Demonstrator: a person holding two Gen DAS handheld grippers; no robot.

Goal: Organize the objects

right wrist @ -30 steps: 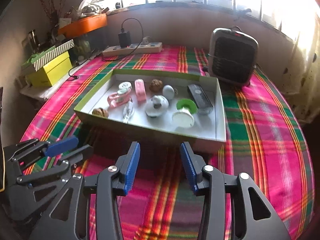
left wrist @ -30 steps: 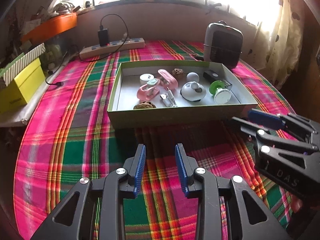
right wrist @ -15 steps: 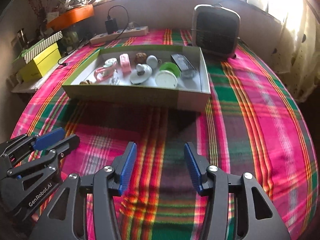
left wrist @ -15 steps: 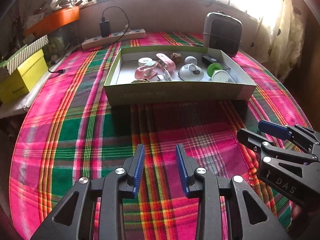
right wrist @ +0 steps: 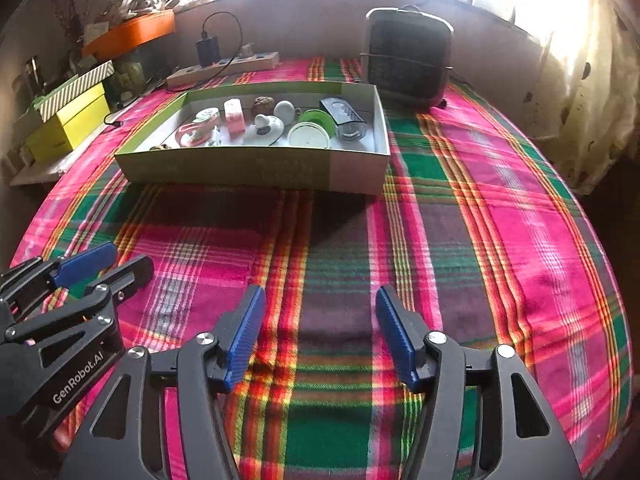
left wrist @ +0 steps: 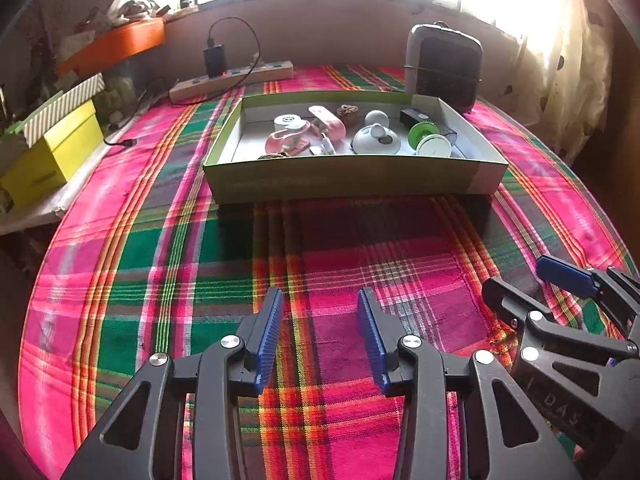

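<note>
Plaid cloth in pink, green and orange covers the table (left wrist: 168, 248), and on it a shallow cardboard tray (left wrist: 352, 178) is set toward the far side, in front of a dark heater (left wrist: 442, 68). Inside the tray the small objects are gathered: a white dome-shaped piece (left wrist: 376, 140), a green-and-white spool (left wrist: 428, 140), a pink clip-like item (left wrist: 288, 142), a small white roll (left wrist: 289, 122), a brown nut-like lump (left wrist: 347, 111) and a dark clear-lidded case (right wrist: 347, 120). No loose object is seen on the bare cloth between the tray and the tools.

The left tool (left wrist: 320, 332) is held low over the near part of the cloth, its blue pads parted with nothing between them. The right tool (right wrist: 320, 332) is likewise spread, somewhat wider, and nothing is gripped by it. Both are well apart from the tray, side by side.

By the look of it, the gathering step is either finished or not yet begun: everything small already lies in the tray. If further sorting is intended, a reach forward over the near wall would be called for, with the pads lowered around one item at a time. The tightly clustered pieces in the middle would need to be approached with care, so that neighbours are not knocked.
</note>
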